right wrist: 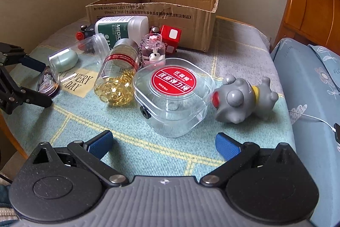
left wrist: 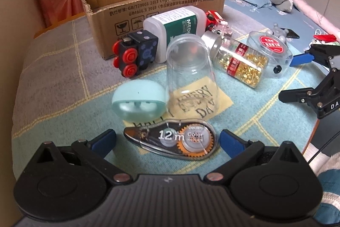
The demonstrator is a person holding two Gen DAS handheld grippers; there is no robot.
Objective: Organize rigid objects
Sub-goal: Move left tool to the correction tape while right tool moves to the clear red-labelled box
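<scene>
My left gripper (left wrist: pixel 167 139) is open and empty, with a correction tape dispenser (left wrist: pixel 172 139) lying between its blue fingertips. Beyond lie a mint earbud case (left wrist: pixel 138 102), a clear plastic cup (left wrist: pixel 191 73) on its side, a black toy train (left wrist: pixel 136 55), a white-green bottle (left wrist: pixel 176 27) and a capsule bottle (left wrist: pixel 240 61). My right gripper (right wrist: pixel 164 144) is open and empty, just short of a clear box with a red label (right wrist: pixel 174 97). A grey toy dog (right wrist: pixel 242 97) lies to its right. An open cardboard box (right wrist: pixel 170 14) stands behind.
A small pink keychain jar (right wrist: pixel 154 50) and a red toy block (right wrist: pixel 170 37) sit before the cardboard box. A bed with blue pillows (right wrist: pixel 314 86) and a wooden headboard (right wrist: pixel 314 3) lies to the right. The cloth-covered table's edge (right wrist: pixel 8 131) curves at the left.
</scene>
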